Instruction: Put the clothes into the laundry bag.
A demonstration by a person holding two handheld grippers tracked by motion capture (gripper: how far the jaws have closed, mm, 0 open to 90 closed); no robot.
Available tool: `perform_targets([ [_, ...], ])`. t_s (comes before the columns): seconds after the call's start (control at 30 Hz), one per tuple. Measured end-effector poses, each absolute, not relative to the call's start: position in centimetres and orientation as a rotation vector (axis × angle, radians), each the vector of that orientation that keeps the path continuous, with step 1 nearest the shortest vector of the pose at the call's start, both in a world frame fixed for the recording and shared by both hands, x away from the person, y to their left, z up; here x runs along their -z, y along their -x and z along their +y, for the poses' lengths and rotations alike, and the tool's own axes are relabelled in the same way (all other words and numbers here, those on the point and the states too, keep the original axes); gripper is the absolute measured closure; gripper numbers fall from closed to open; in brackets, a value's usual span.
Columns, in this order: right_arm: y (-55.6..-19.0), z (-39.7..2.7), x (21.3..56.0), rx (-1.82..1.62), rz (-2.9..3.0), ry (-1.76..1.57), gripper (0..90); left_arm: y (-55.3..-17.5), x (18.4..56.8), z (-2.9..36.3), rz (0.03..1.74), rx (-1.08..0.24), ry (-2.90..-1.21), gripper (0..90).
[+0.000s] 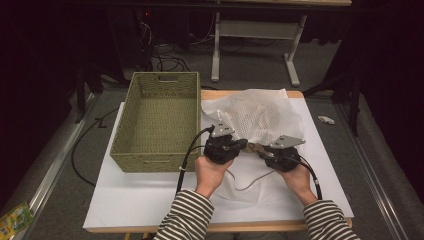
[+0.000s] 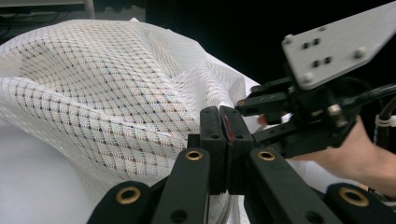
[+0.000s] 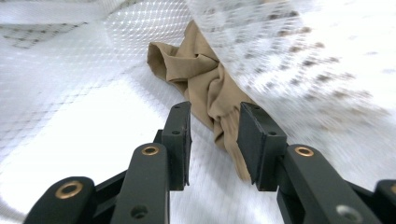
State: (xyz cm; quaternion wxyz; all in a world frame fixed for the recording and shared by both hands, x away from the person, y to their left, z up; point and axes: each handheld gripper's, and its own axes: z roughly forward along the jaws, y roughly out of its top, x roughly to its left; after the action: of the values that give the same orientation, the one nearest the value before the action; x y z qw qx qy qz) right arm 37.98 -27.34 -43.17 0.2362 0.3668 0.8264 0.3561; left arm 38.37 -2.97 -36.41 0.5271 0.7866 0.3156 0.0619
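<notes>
A white mesh bag (image 1: 260,117) lies crumpled on the white tabletop (image 1: 140,195), right of a wicker basket. My left gripper (image 1: 244,144) is shut on the bag's edge; in the left gripper view its jaws (image 2: 225,123) meet and the mesh (image 2: 102,88) rises in a tent from them. My right gripper (image 1: 261,152) faces it from the right, close by, and appears again as the right gripper (image 2: 261,109) in that view. A tan garment (image 3: 201,77) lies bunched under the mesh (image 3: 280,46). My right gripper (image 3: 215,140) stands open, the garment's lower end between its pads without being pinched.
An empty green woven basket (image 1: 157,120) stands at the table's left back. A small white object (image 1: 326,119) lies on the floor to the right, a snack packet (image 1: 15,217) at the lower left. Cables and a desk frame (image 1: 216,50) are behind the table.
</notes>
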Motion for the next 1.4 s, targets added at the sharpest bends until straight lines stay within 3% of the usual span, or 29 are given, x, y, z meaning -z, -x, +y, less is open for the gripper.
perform_targets([
  [0.47,-35.4,-29.0,41.9,-0.966,2.192,-1.009,63.9,-38.2,36.0,-2.3,0.760,-0.165,-1.872,88.9],
  [0.77,-34.5,-31.0,42.5,-0.926,2.150,-1.056,49.4,-38.0,35.5,-1.9,0.762,-0.173,-1.859,88.9],
  [0.93,-35.0,-31.0,43.6,-0.869,2.173,-1.071,47.6,-37.8,35.3,-1.8,0.760,-0.172,-1.852,88.9],
  [0.97,-35.1,-31.0,43.8,-0.858,2.169,-1.079,49.7,-37.8,35.2,-1.8,0.756,-0.172,-1.854,88.9],
  [1.07,-35.5,-31.2,44.1,-0.834,2.164,-1.102,69.8,-37.8,35.0,-1.7,0.756,-0.175,-1.855,88.9],
  [1.13,-35.5,-31.3,44.0,-0.850,2.163,-1.108,75.0,-37.7,35.0,-1.6,0.756,-0.177,-1.857,88.9],
  [1.17,-35.2,-31.7,43.6,-0.887,2.150,-1.105,82.8,-37.7,35.0,-1.5,0.759,-0.182,-1.854,88.8],
  [1.27,-34.4,-32.4,42.9,-0.934,2.138,-1.083,88.0,-37.6,35.2,-1.3,0.762,-0.184,-1.854,88.7],
  [1.4,-33.4,-33.3,42.6,-0.976,2.147,-1.073,88.4,-37.3,35.7,-1.4,0.758,-0.196,-1.871,88.5],
])
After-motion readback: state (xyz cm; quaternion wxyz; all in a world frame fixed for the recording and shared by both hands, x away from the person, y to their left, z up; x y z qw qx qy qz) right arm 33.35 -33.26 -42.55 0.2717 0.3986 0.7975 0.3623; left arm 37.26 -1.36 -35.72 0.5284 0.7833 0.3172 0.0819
